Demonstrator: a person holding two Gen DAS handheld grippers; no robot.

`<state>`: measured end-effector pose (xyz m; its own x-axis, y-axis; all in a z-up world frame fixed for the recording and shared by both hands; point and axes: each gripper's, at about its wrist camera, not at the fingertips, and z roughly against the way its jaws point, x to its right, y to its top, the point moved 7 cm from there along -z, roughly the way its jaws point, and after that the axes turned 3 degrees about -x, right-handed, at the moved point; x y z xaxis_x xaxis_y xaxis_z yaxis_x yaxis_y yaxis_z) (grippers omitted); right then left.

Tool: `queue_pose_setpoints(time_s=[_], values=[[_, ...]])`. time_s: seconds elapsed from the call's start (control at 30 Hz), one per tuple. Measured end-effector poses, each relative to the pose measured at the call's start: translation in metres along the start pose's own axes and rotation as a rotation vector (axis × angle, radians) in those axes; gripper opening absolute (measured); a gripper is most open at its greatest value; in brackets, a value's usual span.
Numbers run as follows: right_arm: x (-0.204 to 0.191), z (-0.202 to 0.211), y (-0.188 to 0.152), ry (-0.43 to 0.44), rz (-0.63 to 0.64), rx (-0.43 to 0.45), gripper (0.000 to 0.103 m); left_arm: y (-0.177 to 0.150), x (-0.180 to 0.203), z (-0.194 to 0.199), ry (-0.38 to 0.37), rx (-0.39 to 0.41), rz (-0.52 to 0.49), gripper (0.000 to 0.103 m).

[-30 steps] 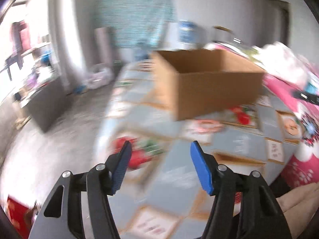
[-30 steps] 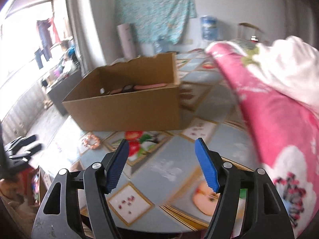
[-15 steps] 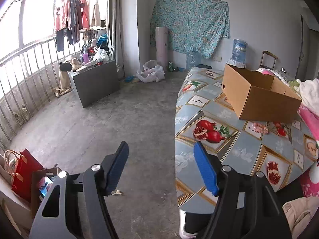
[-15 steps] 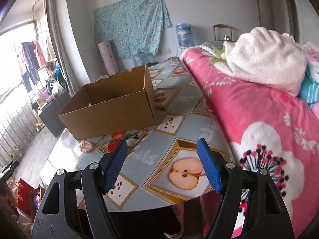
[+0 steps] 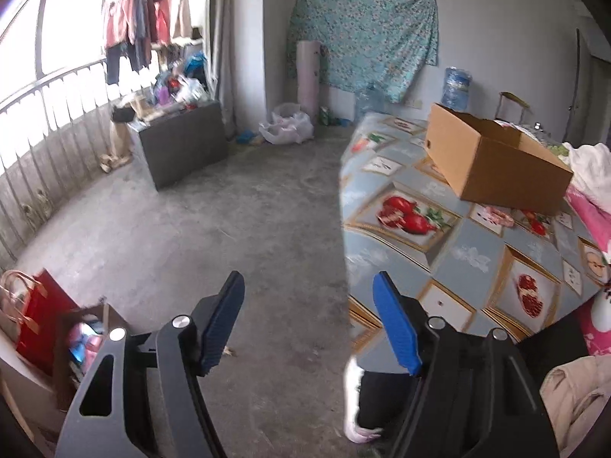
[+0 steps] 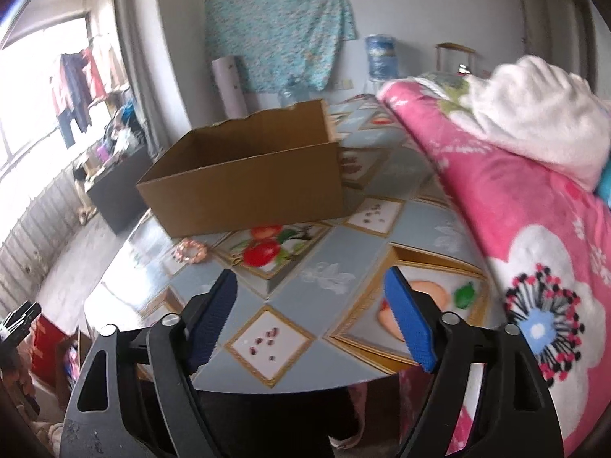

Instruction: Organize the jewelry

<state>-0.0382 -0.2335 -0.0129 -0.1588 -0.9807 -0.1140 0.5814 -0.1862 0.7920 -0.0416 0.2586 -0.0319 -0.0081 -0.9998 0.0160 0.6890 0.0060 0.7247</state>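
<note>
A pink bead bracelet (image 6: 191,250) lies on the fruit-patterned table (image 6: 324,263), just in front of the open cardboard box (image 6: 248,191). My right gripper (image 6: 309,294) hovers over the table's near edge, well short of the bracelet. Its jaws are opening and nothing is between them. My left gripper (image 5: 309,305) hangs off the table's left edge, over the concrete floor, open with nothing between its blue pads. From there the bracelet (image 5: 496,215) and box (image 5: 496,164) lie far to the right. The box's inside is hidden.
A pink flowered blanket (image 6: 534,229) with a white cloth (image 6: 534,114) on it covers the table's right side. On the floor to the left stand a red bag (image 5: 42,305) and a grey cabinet (image 5: 179,145). A person's shoe (image 5: 353,400) shows below the table.
The left gripper swung away from the box and table top to the floor beside the table. The right gripper drew back, then came nearer the box, and its jaws spread wider.
</note>
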Motion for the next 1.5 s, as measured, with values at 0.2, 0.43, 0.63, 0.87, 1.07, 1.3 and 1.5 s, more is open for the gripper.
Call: queue_pose_setpoints(time_s=[0.2,0.43,0.63,0.87,1.07,1.3,1.5], values=[[-0.034,-0.018,-0.002,-0.004,0.091,-0.045,0.085,-0.001,0.053,-0.015,-0.149,-0.019,-0.038,0.068],[-0.035,-0.043,-0.011,-0.041,0.082,-0.145,0.090,0.021,0.131,-0.040,-0.226,-0.045,-0.190,0.069],[-0.026,-0.065,-0.020,-0.067,0.082,-0.223,0.091,0.027,0.179,-0.074,-0.287,-0.143,-0.212,0.069],[-0.012,-0.086,-0.016,-0.089,0.083,-0.281,0.091,0.023,0.236,-0.096,-0.320,-0.185,-0.303,0.072],[0.002,-0.097,-0.013,-0.099,0.063,-0.305,0.091,0.027,0.264,-0.114,-0.323,-0.206,-0.351,0.075],[0.013,-0.110,-0.011,-0.099,0.054,-0.333,0.091,0.026,0.279,-0.132,-0.304,-0.243,-0.377,0.078],[0.023,-0.120,-0.008,-0.102,0.042,-0.347,0.091,0.030,0.287,-0.140,-0.297,-0.246,-0.380,0.085]])
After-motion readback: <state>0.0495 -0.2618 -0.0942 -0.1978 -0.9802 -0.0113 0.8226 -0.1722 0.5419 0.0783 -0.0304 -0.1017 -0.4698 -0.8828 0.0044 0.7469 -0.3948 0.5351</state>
